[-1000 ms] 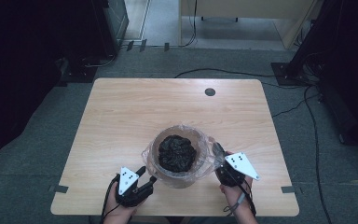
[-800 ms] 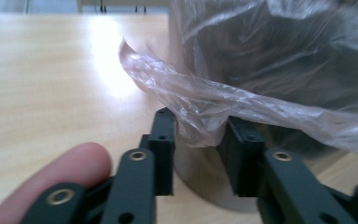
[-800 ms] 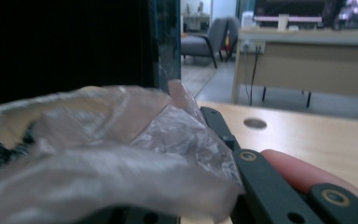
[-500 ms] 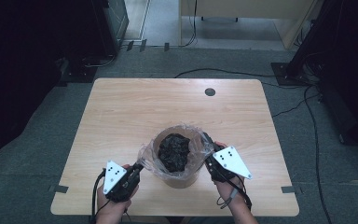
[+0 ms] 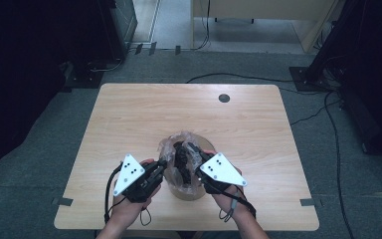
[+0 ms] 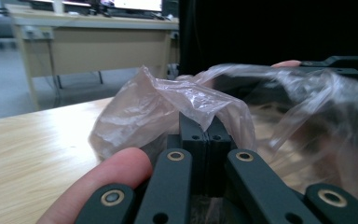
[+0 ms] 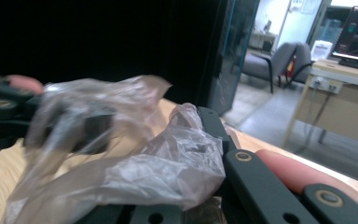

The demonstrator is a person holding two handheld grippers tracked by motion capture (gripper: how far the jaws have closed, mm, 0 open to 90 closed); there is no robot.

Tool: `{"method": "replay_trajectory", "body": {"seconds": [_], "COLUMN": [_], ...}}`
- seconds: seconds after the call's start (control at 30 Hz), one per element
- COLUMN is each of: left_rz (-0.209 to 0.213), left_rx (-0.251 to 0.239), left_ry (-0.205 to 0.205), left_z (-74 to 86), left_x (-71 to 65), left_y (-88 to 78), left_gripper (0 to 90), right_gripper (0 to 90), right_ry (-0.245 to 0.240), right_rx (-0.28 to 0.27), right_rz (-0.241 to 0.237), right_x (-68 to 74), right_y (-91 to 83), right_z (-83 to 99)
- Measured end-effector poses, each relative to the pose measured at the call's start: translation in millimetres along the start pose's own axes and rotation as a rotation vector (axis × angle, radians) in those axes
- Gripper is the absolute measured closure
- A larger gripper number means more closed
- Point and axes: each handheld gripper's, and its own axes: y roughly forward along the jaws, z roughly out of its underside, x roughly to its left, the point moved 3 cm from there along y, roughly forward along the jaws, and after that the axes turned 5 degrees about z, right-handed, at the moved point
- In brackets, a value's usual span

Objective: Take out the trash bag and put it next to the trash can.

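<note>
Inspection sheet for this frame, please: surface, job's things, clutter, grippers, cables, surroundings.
Surface: light wooden table, bare apart from a dark round grommet near the far edge.
Job's things: clear plastic bag lining a round bin, dark contents inside; bag rim gathered upward on both sides.
Clutter: nothing seen.
Grippers: left gripper shut on the bag's rim; right gripper shut on the opposite rim, plastic draped over its jaws.
Cables: one trails from each gripper; black cables cross the floor beyond the table.
Surroundings: grey carpet, dark equipment at left and right, a wooden desk behind.
</note>
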Motion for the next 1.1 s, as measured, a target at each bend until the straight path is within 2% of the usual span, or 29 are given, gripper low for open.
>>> {"method": "replay_trajectory", "body": {"seconds": [0.07,0.17,0.27,0.4,0.5,0.57,0.8,0.9,1.0,1.1], "left_rz": [-0.016,-0.027,-0.022,-0.021,-0.024,-0.024,-0.029,-0.037,-0.041,-0.039], "left_rx": [0.014,0.026,0.031,0.037,0.037,0.038,0.049,0.053,0.056,0.056], "left_ry": [-0.011,-0.038,-0.04,-0.035,-0.037,-0.035,-0.027,-0.035,-0.041,-0.039], "left_z": [1.4,2.6,3.6,3.8,2.6,1.2,-3.3,-5.6,-8.4,-10.3], "left_x": [1.6,6.1,7.7,7.5,7.1,6.9,3.5,3.3,3.2,2.5], "left_y": [5.1,6.9,7.0,6.9,6.9,7.5,11.1,12.2,12.6,11.9], "left_gripper": [89.7,87.6,84.2,80.4,78.6,76.9,73.2,73.2,73.3,73.3], "right_gripper": [81.4,70.9,70.6,64.3,60.1,57.3,50.2,45.7,39.5,34.3], "right_ry": [-0.009,0.027,0.048,0.06,0.117,0.161,0.22,0.236,0.214,0.179], "right_rx": [0.036,0.082,0.1,0.144,0.157,0.157,0.127,0.129,0.173,0.237], "right_rz": [0.005,0.01,0.023,0.048,0.013,-0.037,-0.198,-0.236,-0.243,-0.212], "right_x": [1.1,-4.0,-11.5,-21.8,-27.3,-28.1,-12.4,-2.7,8.9,18.9], "right_y": [0.2,-4.2,-12.8,-23.5,-33.0,-39.5,-53.8,-53.1,-45.1,-32.6], "right_z": [1.8,5.4,10.1,18.8,22.0,21.3,8.4,3.5,5.6,7.9]}}
